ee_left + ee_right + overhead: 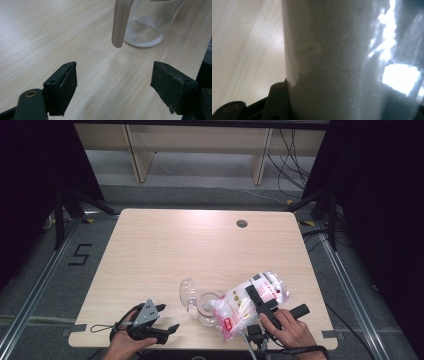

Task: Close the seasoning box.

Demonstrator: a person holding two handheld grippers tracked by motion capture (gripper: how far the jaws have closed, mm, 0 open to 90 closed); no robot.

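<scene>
A clear plastic bag of white powder (239, 306) with red print lies tilted, its lower end over the rim of a glass jug (206, 310). My right gripper (261, 301) is shut on the bag's middle. In the right gripper view the white bag (332, 57) fills the space between the jaws. The jug (147, 22) has a little white powder on its bottom, and its handle (121, 22) faces my left gripper (115, 68). My left gripper (167, 318) rests open near the table's front edge, left of the jug, with nothing between its jaws.
The wooden table (200, 245) has a cable hole (242, 223) at the back right. The jug and bag sit close to the front edge. Dark curtains and stands flank the table, and cables lie on the floor behind.
</scene>
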